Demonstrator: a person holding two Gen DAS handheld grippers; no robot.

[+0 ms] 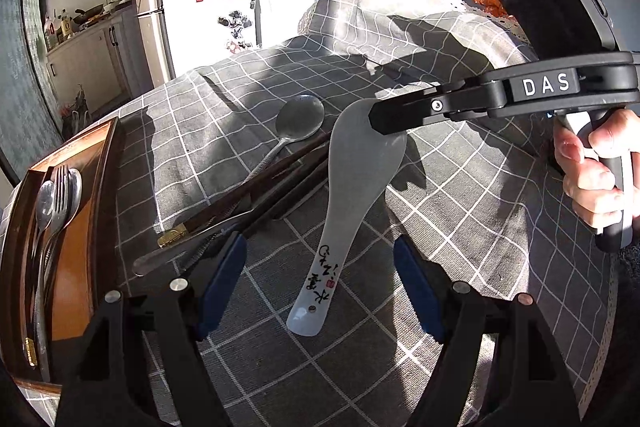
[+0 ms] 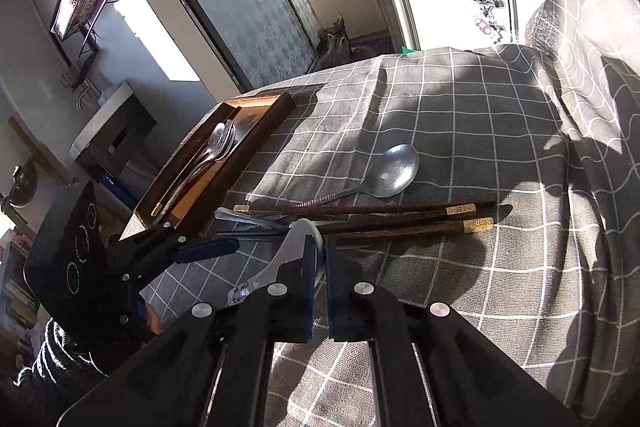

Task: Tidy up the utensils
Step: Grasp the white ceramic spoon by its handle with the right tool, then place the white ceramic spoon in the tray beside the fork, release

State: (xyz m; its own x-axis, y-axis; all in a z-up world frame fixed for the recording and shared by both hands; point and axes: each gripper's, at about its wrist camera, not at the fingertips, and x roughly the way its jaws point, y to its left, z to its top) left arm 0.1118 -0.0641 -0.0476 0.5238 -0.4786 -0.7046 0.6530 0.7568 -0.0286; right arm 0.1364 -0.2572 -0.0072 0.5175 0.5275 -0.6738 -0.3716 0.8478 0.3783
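Right gripper [image 2: 320, 259] pinches the white spoon [image 1: 352, 195] by its bowl, seemingly on the cloth; left gripper [image 1: 320, 287] gapes over its handle. Tray [image 1: 92, 155] holds some cutlery; chopsticks [image 2: 400, 217] and metal spoon [image 2: 394, 169] remain.

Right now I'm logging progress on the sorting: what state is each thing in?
White ceramic soup spoon: on the cloth, bowl end pinched by the right gripper.
Left gripper: open, around the spoon's handle.
Steel ladle-shaped spoon: loose on the cloth.
Dark wooden chopsticks: loose.
Brown wooden tray: holds a fork and spoons.
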